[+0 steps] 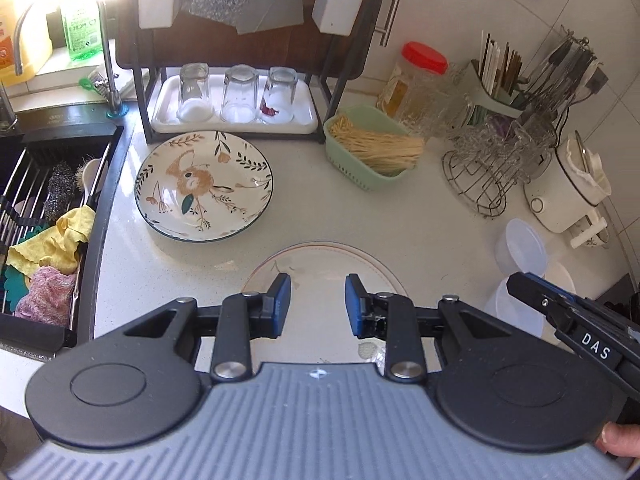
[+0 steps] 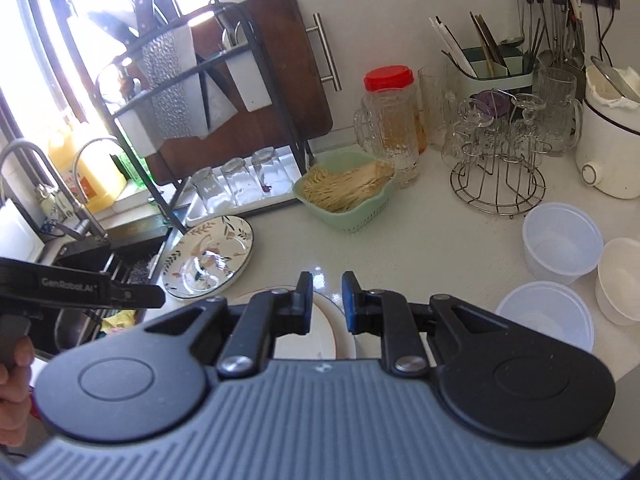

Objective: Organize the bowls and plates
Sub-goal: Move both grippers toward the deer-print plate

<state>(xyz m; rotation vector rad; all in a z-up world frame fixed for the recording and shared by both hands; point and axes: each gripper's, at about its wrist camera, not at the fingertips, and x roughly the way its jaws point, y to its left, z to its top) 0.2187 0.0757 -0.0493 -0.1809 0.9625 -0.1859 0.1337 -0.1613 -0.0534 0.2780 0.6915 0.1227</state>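
Note:
A floral plate lies flat on the white counter beside the sink. Nearer to me lies a plain white plate with a thin brown rim line. My left gripper hovers over this plate, open, with nothing between its fingers. My right gripper hangs above the plate's right edge; its pads stand a narrow gap apart and hold nothing. Two translucent plastic bowls and a white bowl sit on the counter at the right. The right gripper's tip shows over these plastic bowls.
A black sink with a wire rack and cloths is at the left. Behind stand a dark rack with upturned glasses on a white tray, a green basket of thin sticks, a red-lidded jar, a wire glass stand and a white pot.

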